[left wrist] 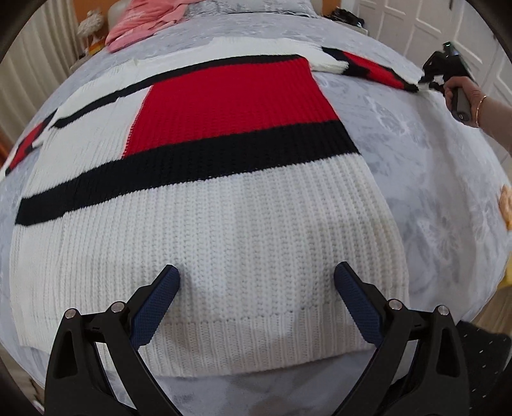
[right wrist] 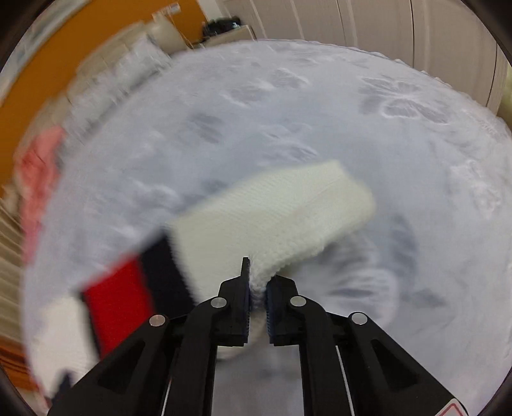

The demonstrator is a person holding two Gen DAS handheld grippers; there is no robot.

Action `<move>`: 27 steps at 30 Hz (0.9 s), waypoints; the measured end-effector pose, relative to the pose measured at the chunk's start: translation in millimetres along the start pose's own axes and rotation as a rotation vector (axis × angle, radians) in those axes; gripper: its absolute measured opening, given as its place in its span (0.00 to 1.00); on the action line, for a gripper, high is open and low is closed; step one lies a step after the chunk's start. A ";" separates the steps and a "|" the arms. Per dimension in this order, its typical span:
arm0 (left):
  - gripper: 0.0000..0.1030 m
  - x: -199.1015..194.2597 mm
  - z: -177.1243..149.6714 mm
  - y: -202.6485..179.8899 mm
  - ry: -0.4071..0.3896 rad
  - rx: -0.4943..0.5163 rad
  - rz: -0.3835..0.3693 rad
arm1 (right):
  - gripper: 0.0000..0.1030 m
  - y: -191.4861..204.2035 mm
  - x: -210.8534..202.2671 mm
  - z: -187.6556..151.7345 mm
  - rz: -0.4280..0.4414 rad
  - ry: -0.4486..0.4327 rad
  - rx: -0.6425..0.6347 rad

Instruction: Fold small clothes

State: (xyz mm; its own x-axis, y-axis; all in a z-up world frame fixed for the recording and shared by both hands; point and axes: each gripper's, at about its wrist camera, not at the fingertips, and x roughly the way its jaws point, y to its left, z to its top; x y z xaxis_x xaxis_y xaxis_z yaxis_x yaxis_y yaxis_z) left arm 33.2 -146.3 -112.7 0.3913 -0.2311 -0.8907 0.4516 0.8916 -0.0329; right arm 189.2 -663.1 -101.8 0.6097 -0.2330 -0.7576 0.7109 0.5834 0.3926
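While your left gripper (left wrist: 256, 281) hangs over the hem with its two blue pads spread wide apart and nothing between them, your right gripper (right wrist: 257, 288) is pinched tight on the white cuff of one sleeve (right wrist: 272, 217).

There is one sweater (left wrist: 204, 204) — white ribbed knit with a red block and dark bands — lying flat and spread out on the grey patterned bedspread (left wrist: 416, 166). You can count two sleeves: the one you hold stretches away from the body toward the right side of the bed, and the other sleeve (left wrist: 25, 144) pokes out at the far left edge.

In the right wrist view the picture is blurred, yet the cuff is plainly squeezed between the two pads.

One pile of pink clothes (left wrist: 144, 22) sits at the far end of the bed, well apart from the sweater.
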 end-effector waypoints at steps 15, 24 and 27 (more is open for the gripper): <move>0.93 -34.5 10.0 30.8 -0.119 -0.171 -0.092 | 0.08 403.7 -59.2 -190.2 0.564 0.203 -0.667; 0.93 -41.8 25.0 95.3 -0.171 -0.415 -0.136 | 0.39 425.0 -52.2 -289.2 0.537 0.323 -0.879; 0.93 -42.4 41.8 123.8 -0.191 -0.510 -0.175 | 0.64 365.3 -82.8 -253.2 0.472 0.136 -0.826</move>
State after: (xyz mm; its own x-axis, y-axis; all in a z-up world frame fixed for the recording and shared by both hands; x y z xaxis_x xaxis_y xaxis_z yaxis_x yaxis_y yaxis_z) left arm 106.1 -42.4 -60.0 0.5053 -0.4161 -0.7559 0.0969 0.8979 -0.4295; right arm 309.6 -233.6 -27.6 0.6868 0.2284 -0.6900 -0.1003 0.9700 0.2213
